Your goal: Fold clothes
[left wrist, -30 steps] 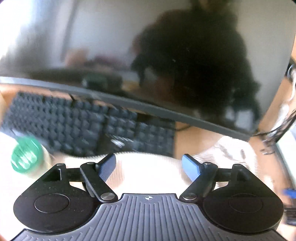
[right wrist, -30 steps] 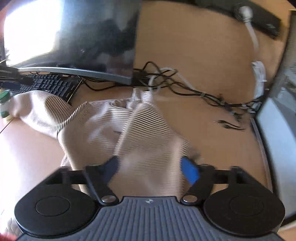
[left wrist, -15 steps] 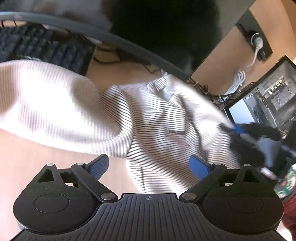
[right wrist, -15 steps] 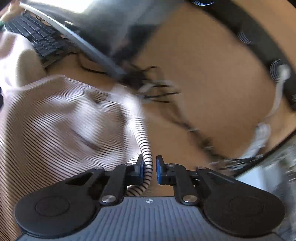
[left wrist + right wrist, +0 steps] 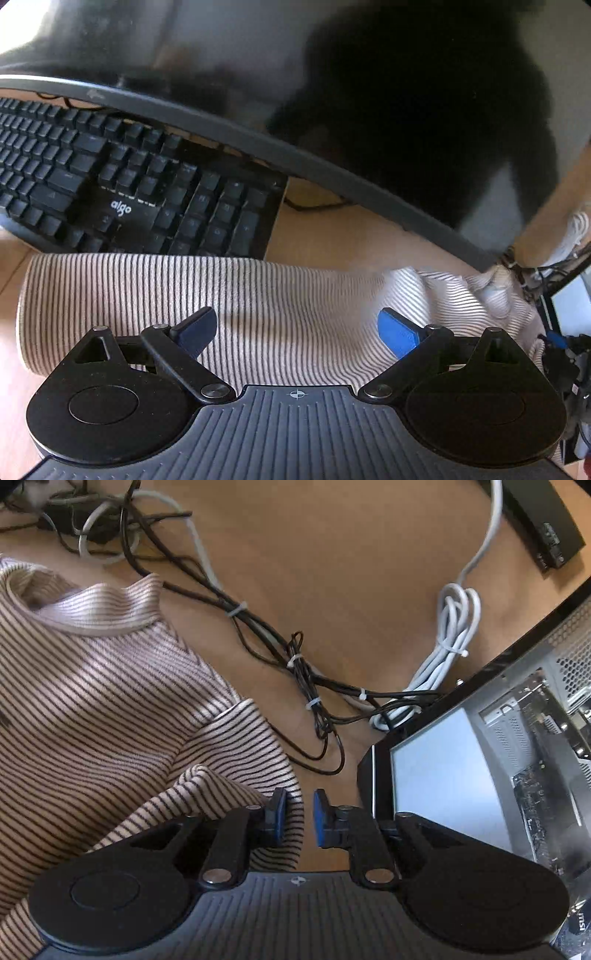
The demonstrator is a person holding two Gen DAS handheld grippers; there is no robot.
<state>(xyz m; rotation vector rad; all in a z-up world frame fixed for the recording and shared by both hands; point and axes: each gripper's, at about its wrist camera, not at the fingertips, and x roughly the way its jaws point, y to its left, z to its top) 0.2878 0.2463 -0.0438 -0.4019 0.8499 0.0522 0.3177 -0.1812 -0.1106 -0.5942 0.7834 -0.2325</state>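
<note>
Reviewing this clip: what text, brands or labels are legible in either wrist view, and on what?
"aigo": white lettering on the black keyboard.
"msi": partly cut off, on the computer case at the frame's lower right corner.
Monitor bezel logo: too blurred to read.
Striped shirt: no readable label.

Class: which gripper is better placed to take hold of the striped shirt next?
Right, probably: the right gripper has the striped shirt edge between its narrow fingers; the left gripper hovers wide open.
</note>
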